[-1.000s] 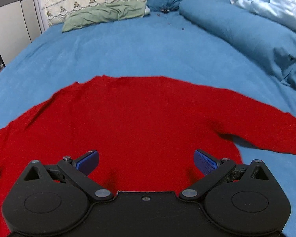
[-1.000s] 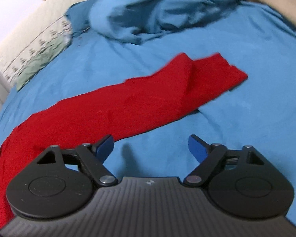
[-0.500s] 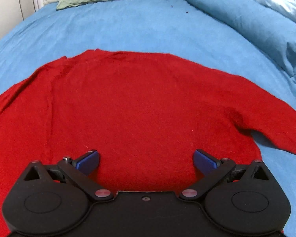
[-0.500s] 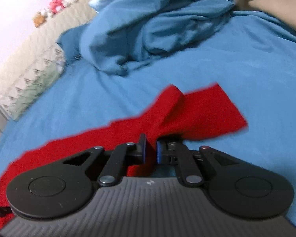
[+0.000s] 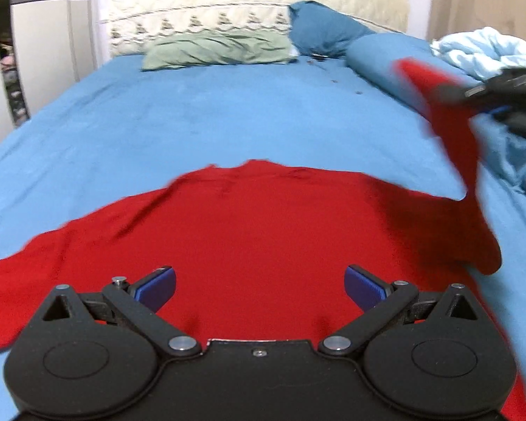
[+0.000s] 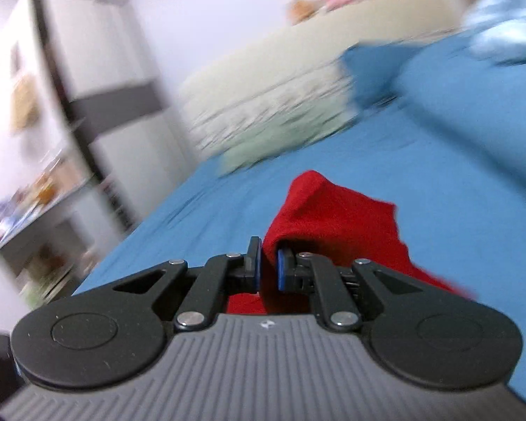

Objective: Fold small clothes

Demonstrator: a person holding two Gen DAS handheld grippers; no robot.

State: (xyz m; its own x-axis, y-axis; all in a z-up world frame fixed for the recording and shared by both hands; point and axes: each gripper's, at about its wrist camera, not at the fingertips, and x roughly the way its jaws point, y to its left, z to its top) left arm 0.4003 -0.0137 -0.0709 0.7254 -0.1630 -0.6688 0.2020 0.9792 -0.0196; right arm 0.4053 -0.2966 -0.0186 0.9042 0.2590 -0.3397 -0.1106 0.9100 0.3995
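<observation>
A red long-sleeved sweater (image 5: 256, 231) lies spread flat on the blue bed sheet (image 5: 228, 115). My left gripper (image 5: 259, 286) is open and empty, low over the sweater's near part. My right gripper (image 6: 269, 266) is shut on the sweater's right sleeve (image 6: 336, 217) and holds it lifted above the bed. In the left wrist view the right gripper (image 5: 487, 96) shows at the far right, with the raised sleeve (image 5: 449, 133) hanging from it down to the sweater body.
A green pillow (image 5: 217, 51) and a blue pillow (image 5: 326, 31) lie at the headboard (image 5: 249, 3). A rolled blue duvet (image 5: 378, 59) and a pale blue blanket (image 5: 487, 49) lie along the right side. A white cabinet (image 6: 98, 80) stands left of the bed.
My right gripper, shut on the sleeve, has lifted it off the bed and swung it up and leftward. My left gripper has pulled back and tilted up, still open.
</observation>
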